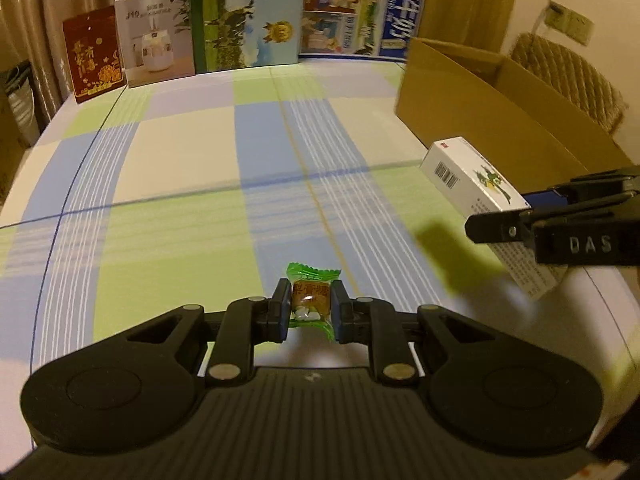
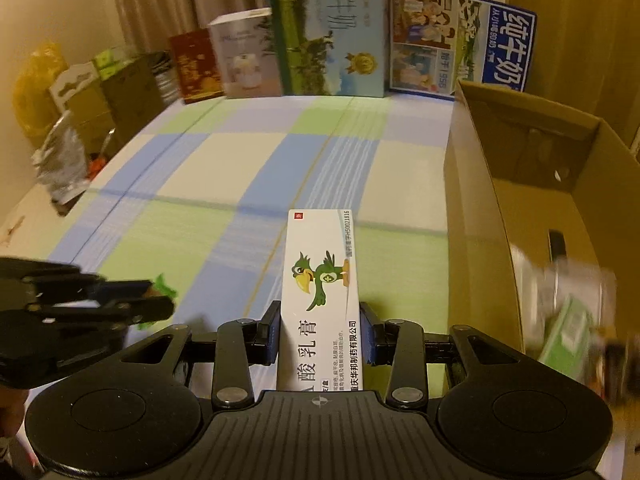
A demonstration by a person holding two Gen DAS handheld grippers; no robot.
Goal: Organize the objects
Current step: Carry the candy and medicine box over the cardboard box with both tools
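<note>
My left gripper (image 1: 310, 306) is shut on a small candy (image 1: 311, 299) in a green wrapper with a brown label, held above the checked tablecloth. My right gripper (image 2: 320, 330) is shut on a long white medicine box (image 2: 322, 280) printed with a green parrot. In the left wrist view that medicine box (image 1: 476, 184) sticks out from the right gripper (image 1: 496, 229) at the right edge, just in front of the open cardboard box (image 1: 480, 96). In the right wrist view the left gripper (image 2: 132, 296) shows at the left with the green wrapper (image 2: 164, 284) peeking out.
The open cardboard box (image 2: 480, 184) stands to the right and holds several blurred packages (image 2: 568, 312). A row of upright cartons (image 1: 248, 20) lines the table's far edge. Bags and boxes (image 2: 80, 112) are piled beyond the left edge. A woven basket (image 1: 568, 76) sits behind the cardboard box.
</note>
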